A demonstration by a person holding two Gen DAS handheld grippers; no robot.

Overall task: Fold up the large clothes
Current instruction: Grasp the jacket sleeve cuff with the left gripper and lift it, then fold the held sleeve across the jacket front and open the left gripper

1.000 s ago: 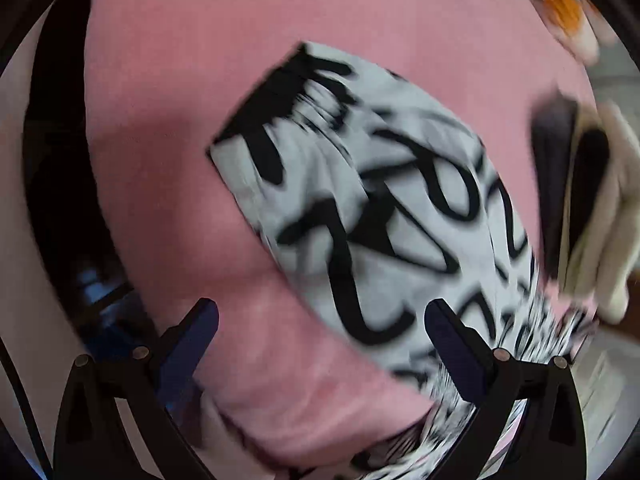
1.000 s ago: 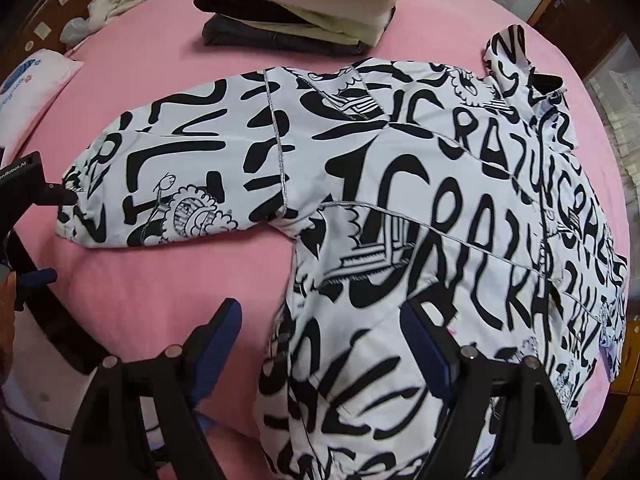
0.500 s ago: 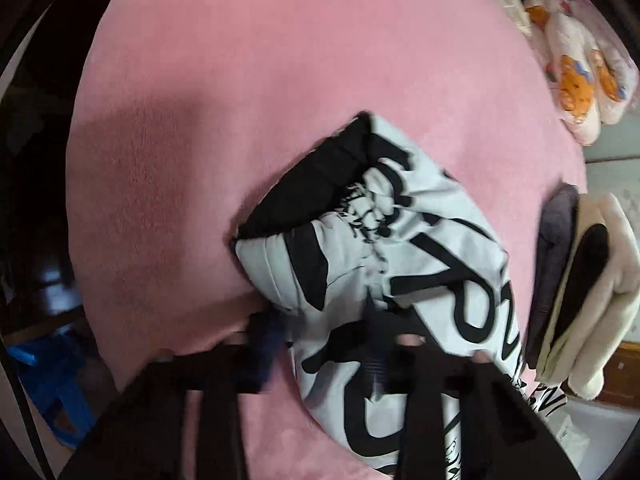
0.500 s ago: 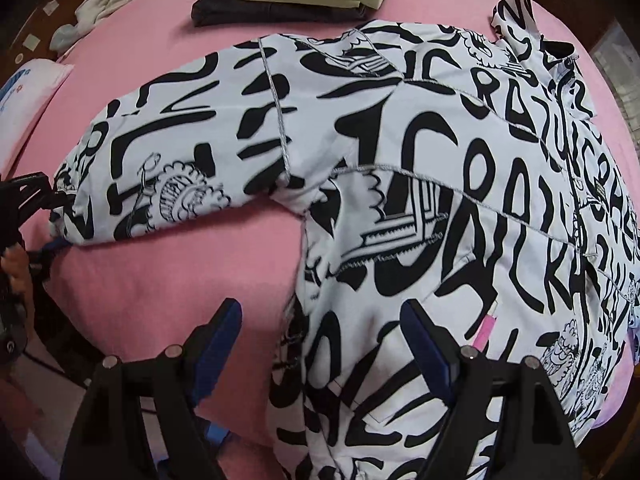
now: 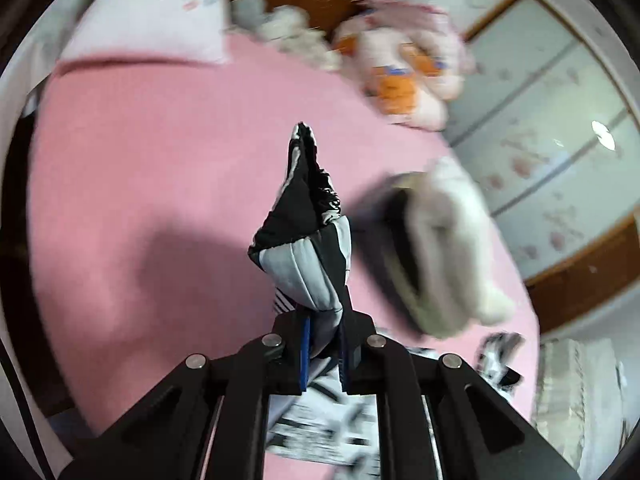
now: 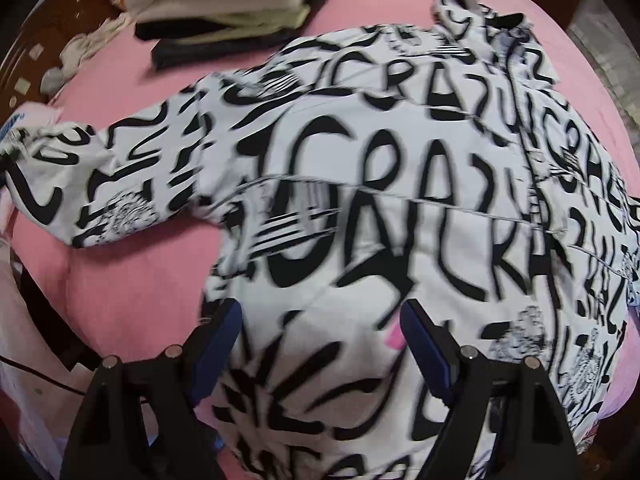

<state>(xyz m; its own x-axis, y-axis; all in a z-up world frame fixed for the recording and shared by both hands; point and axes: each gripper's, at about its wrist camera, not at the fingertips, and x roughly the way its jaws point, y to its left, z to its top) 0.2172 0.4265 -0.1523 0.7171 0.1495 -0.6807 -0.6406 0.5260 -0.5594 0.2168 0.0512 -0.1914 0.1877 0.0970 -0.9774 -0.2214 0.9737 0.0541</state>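
The left tool (image 5: 324, 354) had just been closing and was clenched on the jacket's sleeve cuff (image 5: 306, 248), which stood up ahead of it. The right tool (image 6: 322, 346) hung released over the jacket (image 6: 400, 200) spread on the pink bed (image 6: 132, 280). Best to carry the sleeve across the chest, keeping it taut and flat.

Printed jacket (image 6: 400, 200), white with black graffiti lettering: "CRAZY" repeated in bands across centre and right of the right wrist frame. Pillow (image 5: 152, 12), upper left of left wrist frame: blue print, blurred, unreadable.
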